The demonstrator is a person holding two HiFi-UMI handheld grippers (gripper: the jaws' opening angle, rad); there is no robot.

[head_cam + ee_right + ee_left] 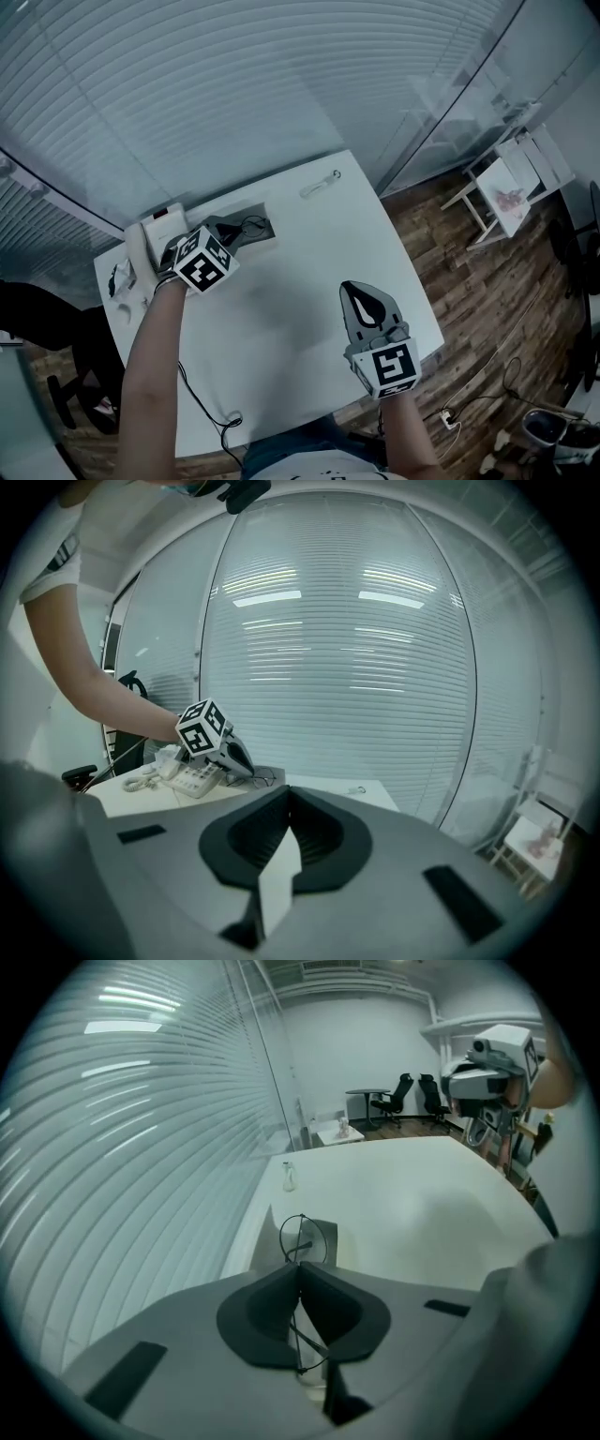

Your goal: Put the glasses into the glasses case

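Note:
Thin wire-rimmed glasses point(302, 1238) are pinched in my left gripper point(300, 1265), one round lens sticking up past the shut jaws. They hang just over the flat grey glasses case point(326, 1237) on the white table. In the head view the left gripper point(232, 231) is at the table's far left, its tips at the case point(261, 232). My right gripper point(354, 292) hovers over the table's near right, shut with nothing in it. The right gripper view shows its own jaws point(289, 794) closed, and across the table the left gripper point(234, 757) at the case point(272, 776).
A white desk telephone point(150, 234) sits just left of the case. A small clear object point(321, 185) lies near the table's far edge. A black cable point(225, 417) runs off the table's front edge. A white stool point(502, 192) stands on the wood floor to the right.

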